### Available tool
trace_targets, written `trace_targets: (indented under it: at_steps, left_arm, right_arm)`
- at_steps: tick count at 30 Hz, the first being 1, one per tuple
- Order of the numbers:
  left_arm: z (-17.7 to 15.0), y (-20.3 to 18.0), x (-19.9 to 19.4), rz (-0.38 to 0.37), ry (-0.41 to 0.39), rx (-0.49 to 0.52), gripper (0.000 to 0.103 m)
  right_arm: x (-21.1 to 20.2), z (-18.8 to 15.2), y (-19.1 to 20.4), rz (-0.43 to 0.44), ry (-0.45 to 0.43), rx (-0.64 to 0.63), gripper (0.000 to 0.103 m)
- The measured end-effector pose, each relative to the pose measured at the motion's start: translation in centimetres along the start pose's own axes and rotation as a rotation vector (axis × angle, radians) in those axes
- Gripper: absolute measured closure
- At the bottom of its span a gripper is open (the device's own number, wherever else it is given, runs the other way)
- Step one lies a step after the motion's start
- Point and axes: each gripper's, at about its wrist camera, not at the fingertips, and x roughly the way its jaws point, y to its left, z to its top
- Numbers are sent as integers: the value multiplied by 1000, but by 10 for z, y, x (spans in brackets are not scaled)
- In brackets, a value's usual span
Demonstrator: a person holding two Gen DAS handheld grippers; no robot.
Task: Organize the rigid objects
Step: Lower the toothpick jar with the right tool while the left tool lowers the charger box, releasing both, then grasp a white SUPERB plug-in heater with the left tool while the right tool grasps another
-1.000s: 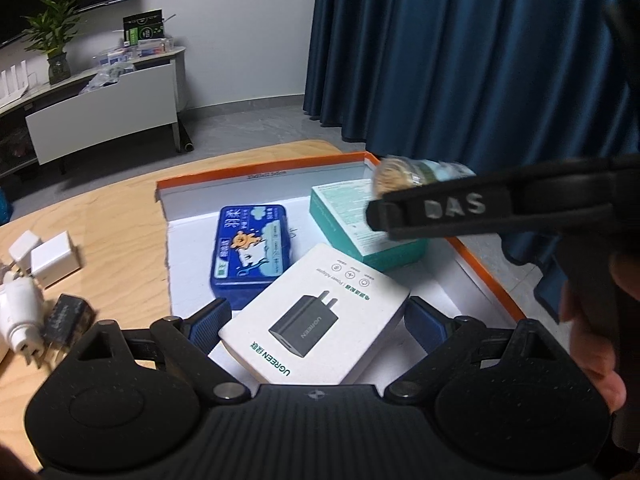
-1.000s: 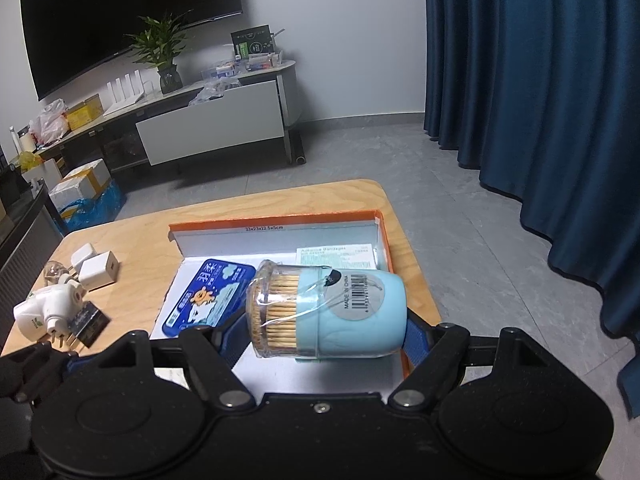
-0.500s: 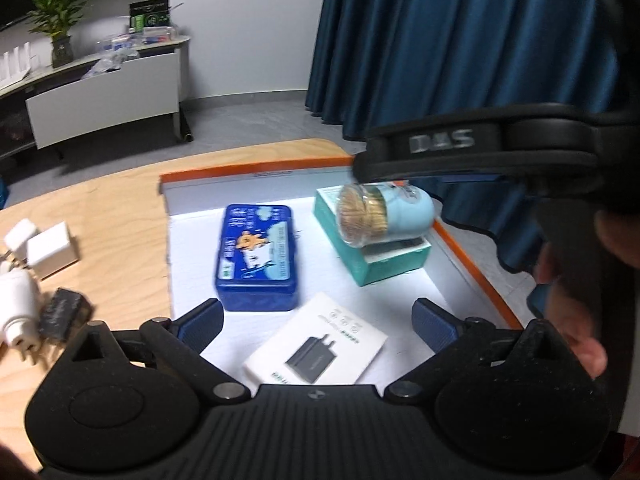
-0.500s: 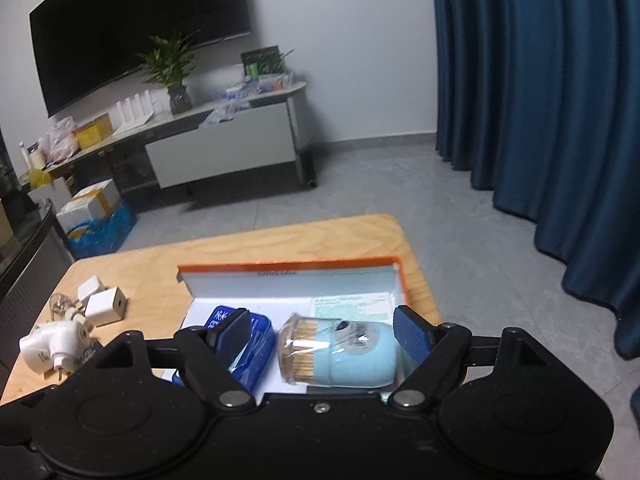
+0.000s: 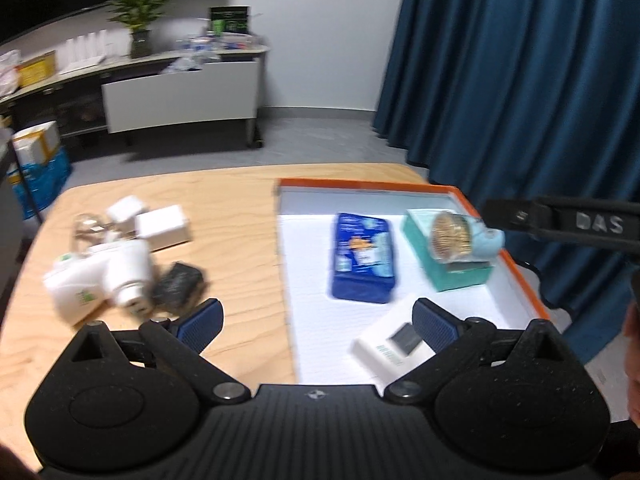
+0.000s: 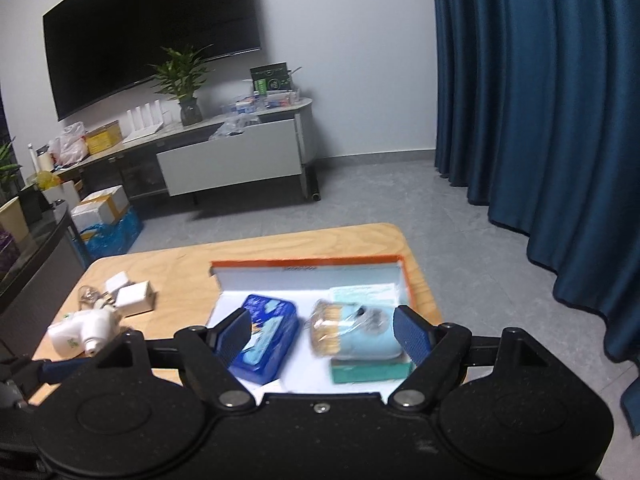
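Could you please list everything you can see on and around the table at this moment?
Tray: one, orange-rimmed, table's right side.
Blue tin: one, in tray.
Teal box: one, in tray.
Toothpick jar: one, light blue, lying on teal box.
White charger box: one, tray's near end.
Adapters: several, white and black, on table left of tray.
Left tongs: open, empty.
Right tongs: open, empty.

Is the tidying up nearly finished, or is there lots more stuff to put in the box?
About half done. Inside the orange-rimmed box are a blue tin, a white charger box and a teal box with the toothpick jar lying on top. Both grippers, left and right, are open and empty. Left on the table: white plugs, a white cube and a black adapter.
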Motion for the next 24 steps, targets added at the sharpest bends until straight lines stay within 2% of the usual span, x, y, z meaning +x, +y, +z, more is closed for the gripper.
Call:
trace_targets:
  at_steps: [14,24]
  left_arm:
    - [-12,78,-30,182,-37,-127,0]
    - [-12,136,-22,317,-34,-221,0]
  right_arm:
    - [3,-13,60,116,40,-81,11]
    - [13,-19,93,164,67,-142,11]
